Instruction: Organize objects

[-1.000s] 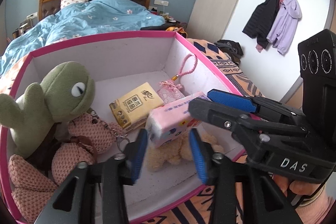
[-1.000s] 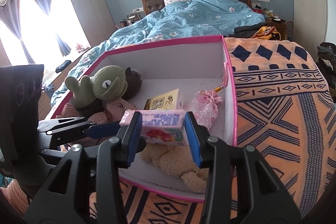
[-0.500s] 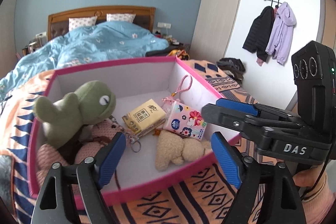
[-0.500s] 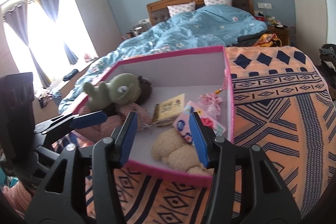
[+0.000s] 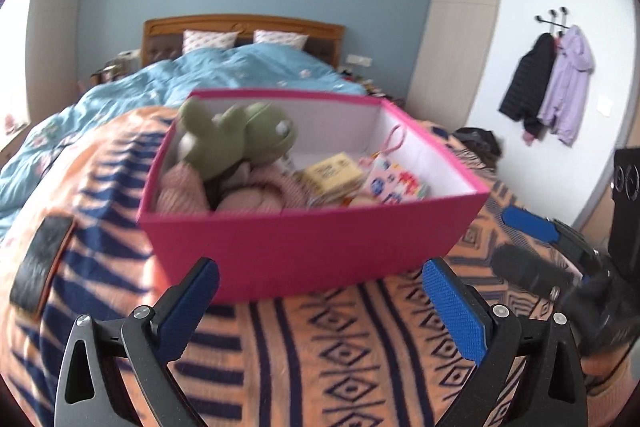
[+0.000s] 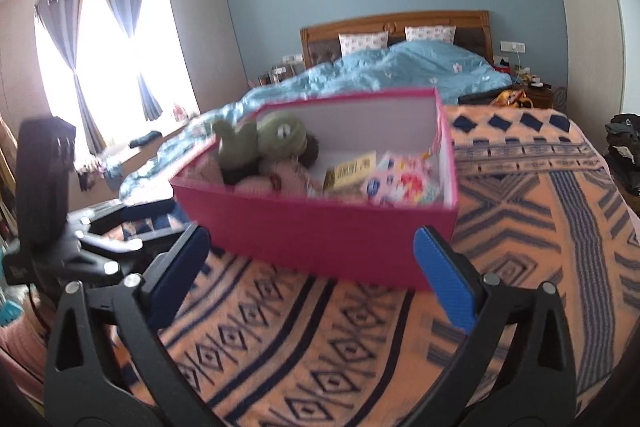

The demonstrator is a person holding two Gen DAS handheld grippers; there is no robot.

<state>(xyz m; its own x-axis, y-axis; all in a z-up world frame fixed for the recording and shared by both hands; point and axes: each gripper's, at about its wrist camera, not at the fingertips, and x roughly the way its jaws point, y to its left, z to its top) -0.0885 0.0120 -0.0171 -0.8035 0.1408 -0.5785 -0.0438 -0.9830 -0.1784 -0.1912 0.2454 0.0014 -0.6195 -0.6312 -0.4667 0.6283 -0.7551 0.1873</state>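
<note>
Pink box (image 5: 312, 247) holds green plush (image 5: 240, 139), packets, seemingly knitted toys; both tongs gape wide, empty.

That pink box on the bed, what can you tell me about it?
The pink box is a rectangular, lidless bin, bright magenta outside with a pale lining, apparently fabric-covered board. It sits upright on an orange and navy patterned blanket. Inside are a green plush toy leaning at the left, a pink knitted plush, a yellow tissue pack and a floral pack. Both open grippers are clear of it.
</note>
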